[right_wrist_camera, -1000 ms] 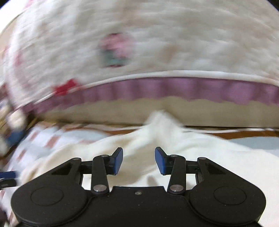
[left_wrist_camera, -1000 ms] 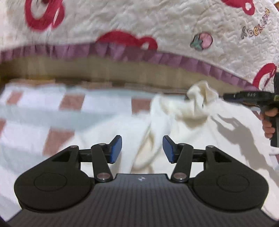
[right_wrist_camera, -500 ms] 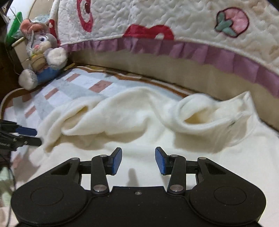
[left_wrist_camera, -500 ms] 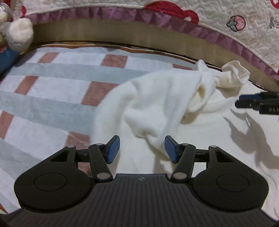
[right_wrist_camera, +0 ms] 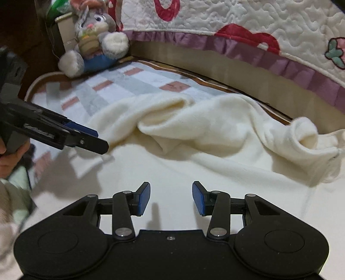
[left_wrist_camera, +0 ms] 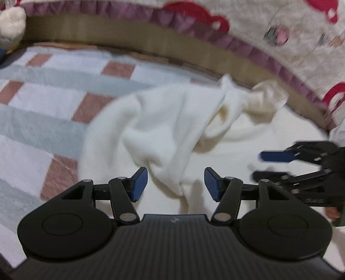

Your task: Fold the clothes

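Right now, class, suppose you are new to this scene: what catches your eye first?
The cream garment lies rumpled across the middle of the checked blanket. Both the left gripper and the right gripper hang open above it, holding nothing. A plush rabbit sits in the far left corner, under the quilt.

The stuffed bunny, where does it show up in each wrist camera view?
Left wrist: only a white paw of the stuffed bunny shows, top left corner.
Right wrist: stuffed bunny whole, upper left, at the checked blanket's far end.
Shared landmark: the purple ruffle trim.
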`<state>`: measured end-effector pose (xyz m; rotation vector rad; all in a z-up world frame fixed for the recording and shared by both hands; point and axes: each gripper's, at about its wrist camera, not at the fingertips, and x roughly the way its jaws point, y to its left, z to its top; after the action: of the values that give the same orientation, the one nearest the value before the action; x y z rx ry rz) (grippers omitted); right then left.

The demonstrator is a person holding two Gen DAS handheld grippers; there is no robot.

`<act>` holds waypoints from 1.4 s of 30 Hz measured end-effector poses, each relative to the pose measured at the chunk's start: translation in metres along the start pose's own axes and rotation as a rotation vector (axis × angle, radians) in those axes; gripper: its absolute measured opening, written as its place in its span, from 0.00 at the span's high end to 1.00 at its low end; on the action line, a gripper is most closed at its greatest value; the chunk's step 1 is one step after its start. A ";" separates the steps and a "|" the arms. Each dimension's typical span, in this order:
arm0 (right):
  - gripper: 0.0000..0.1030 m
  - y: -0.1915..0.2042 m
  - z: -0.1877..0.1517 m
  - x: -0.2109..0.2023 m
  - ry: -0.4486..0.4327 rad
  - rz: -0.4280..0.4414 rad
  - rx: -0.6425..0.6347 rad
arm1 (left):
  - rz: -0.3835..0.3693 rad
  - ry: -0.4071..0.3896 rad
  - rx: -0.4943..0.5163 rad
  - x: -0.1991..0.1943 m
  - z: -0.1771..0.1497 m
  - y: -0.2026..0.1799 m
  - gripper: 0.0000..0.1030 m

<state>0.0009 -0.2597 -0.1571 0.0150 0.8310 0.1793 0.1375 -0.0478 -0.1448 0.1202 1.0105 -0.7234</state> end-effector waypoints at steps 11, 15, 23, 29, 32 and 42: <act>0.50 -0.044 -0.036 -0.003 0.043 -0.170 -0.012 | 0.155 -0.114 0.125 -0.005 0.048 0.030 0.92; 0.39 -0.058 -0.045 -0.004 0.016 -0.175 0.041 | 0.320 -0.195 0.202 -0.034 0.085 0.039 0.92; 0.38 -0.065 -0.048 -0.005 0.001 -0.164 0.082 | 0.388 -0.113 0.240 -0.048 0.142 0.075 0.96; 0.37 -0.064 -0.051 -0.005 -0.006 -0.164 0.072 | 0.428 -0.024 0.177 0.000 0.135 0.113 0.75; 0.37 -0.065 -0.052 -0.007 -0.010 -0.160 0.069 | 0.405 -0.075 0.073 -0.004 0.126 0.126 0.64; 0.37 -0.065 -0.053 -0.009 -0.016 -0.156 0.068 | 0.072 -0.080 0.052 -0.061 0.072 0.084 0.48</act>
<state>-0.0340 -0.3281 -0.1916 0.0153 0.8182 0.0039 0.2211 0.0167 -0.0759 0.1710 0.9069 -0.6839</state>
